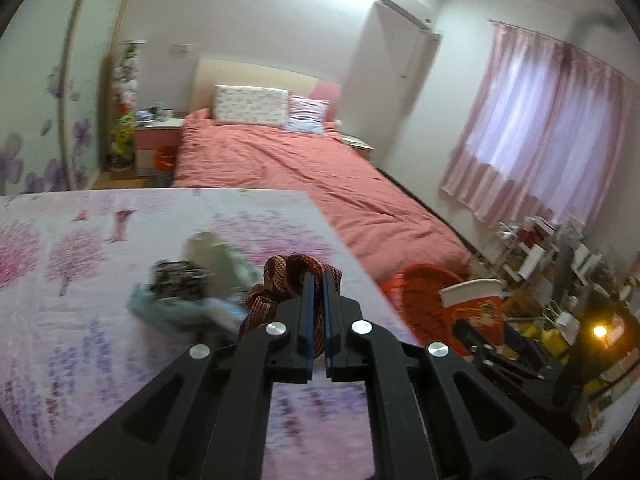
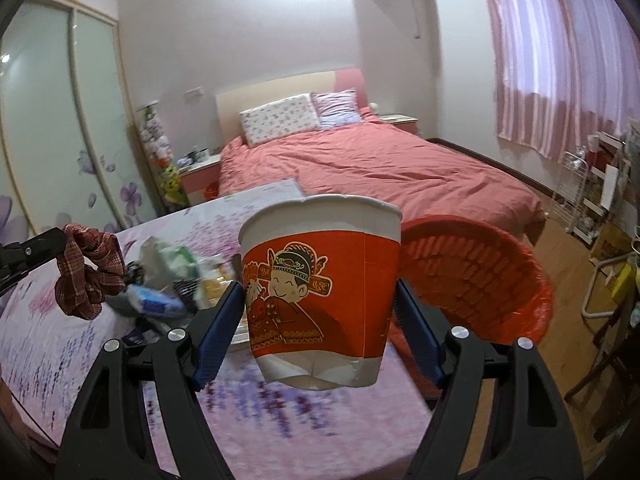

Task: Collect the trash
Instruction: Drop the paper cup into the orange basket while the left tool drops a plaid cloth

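A: Nearest first, what's the right gripper (image 2: 320, 300) got?
B: Paper cup (image 2: 320, 264), red band w/ a cartoon figure in a black hat, white rim. Jaws wide apart, pads pressing both sides, cup upright, lifted off the surface (image 2: 280, 420).
A: Any writing on it?
B: None legible, just the cartoon.
A: Left gripper (image 1: 318, 292)?
B: Jaws closed on a brown-red woven strap (image 1: 280, 280), bunched up, dangling over the floral cloth.
A: Rest of the trash?
B: Blurry pile of wrappers (image 1: 188, 292) on the surface, just beyond the strap. No labels readable.
A: Bin?
B: Red mesh basket (image 2: 480, 276) beside the surface edge, behind the cup. Farther back: bed (image 2: 380, 168) w/ a salmon cover, pink curtains (image 2: 560, 52).
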